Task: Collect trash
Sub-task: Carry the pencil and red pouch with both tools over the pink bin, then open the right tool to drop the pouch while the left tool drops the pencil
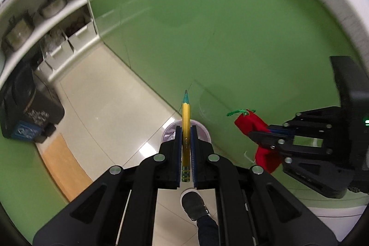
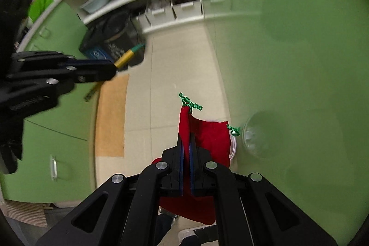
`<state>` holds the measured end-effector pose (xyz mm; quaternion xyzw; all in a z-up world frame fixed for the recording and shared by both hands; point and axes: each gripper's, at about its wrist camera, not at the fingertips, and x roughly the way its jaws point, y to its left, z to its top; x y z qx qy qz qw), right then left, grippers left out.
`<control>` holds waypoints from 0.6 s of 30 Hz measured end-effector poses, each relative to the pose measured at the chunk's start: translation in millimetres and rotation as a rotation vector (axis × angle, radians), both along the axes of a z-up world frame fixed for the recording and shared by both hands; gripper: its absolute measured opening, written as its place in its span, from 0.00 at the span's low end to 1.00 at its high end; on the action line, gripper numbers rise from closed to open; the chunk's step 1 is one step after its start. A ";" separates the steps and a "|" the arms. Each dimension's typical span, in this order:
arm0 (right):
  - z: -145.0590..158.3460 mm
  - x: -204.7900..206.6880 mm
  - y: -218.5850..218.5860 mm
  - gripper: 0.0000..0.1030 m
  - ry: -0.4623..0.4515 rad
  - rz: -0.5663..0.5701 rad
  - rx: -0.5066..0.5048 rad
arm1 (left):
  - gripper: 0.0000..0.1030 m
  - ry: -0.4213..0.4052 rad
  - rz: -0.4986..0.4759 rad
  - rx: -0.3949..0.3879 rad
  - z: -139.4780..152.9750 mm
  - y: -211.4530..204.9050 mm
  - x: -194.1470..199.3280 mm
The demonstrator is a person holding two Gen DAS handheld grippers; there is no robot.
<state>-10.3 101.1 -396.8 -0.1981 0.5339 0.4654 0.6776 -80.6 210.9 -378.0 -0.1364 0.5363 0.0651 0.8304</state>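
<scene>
My left gripper [image 1: 186,128] is shut on a yellow pencil [image 1: 185,121] with a teal tip, which sticks out forward between the pads. Directly beneath it on the floor stands a white-rimmed trash bin [image 1: 205,130] with a clear liner. To the right, my right gripper [image 1: 251,133] is shut on a red drawstring pouch [image 1: 250,122] with a green cord. In the right wrist view the right gripper [image 2: 186,138] pinches the pouch [image 2: 207,137], which hangs over the bin's rim [image 2: 233,145]. The left gripper [image 2: 114,69] with the pencil [image 2: 125,56] shows at the left.
Glossy green cabinet doors [image 1: 207,27] run along the beige tiled floor [image 1: 103,93]. Open shelves [image 1: 46,13] hold pots and white boxes. A black appliance [image 1: 25,93] and a tan mat [image 1: 64,167] sit on the floor. A person's shoe [image 1: 193,204] stands just behind the bin.
</scene>
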 end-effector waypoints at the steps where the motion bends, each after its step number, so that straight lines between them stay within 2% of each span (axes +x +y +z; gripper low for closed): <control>1: -12.7 0.1 3.1 0.03 0.004 0.004 -0.007 | 0.06 0.005 0.005 -0.006 -13.7 2.6 -1.4; 4: -59.8 1.8 13.6 0.03 0.021 0.014 -0.032 | 0.06 0.017 0.014 -0.019 -50.0 8.1 -4.4; 10: -132.4 4.2 25.8 0.04 0.043 0.023 -0.072 | 0.06 0.045 0.016 -0.042 -110.0 8.3 -5.5; 12: -148.3 3.2 28.4 0.05 0.042 0.028 -0.082 | 0.06 0.053 0.014 -0.046 -126.4 7.1 -4.5; 15: -169.2 5.3 30.9 0.12 0.041 0.017 -0.091 | 0.06 0.059 0.010 -0.050 -141.0 5.6 -2.4; 16: -172.4 6.3 32.6 0.25 0.041 0.013 -0.090 | 0.06 0.060 0.009 -0.050 -143.2 5.8 -1.7; 17: -175.1 8.3 31.7 0.52 0.036 0.005 -0.088 | 0.06 0.061 0.008 -0.051 -146.4 6.9 -1.0; 18: -176.3 10.4 28.8 0.65 0.042 -0.004 -0.075 | 0.06 0.062 0.007 -0.051 -149.3 6.6 0.0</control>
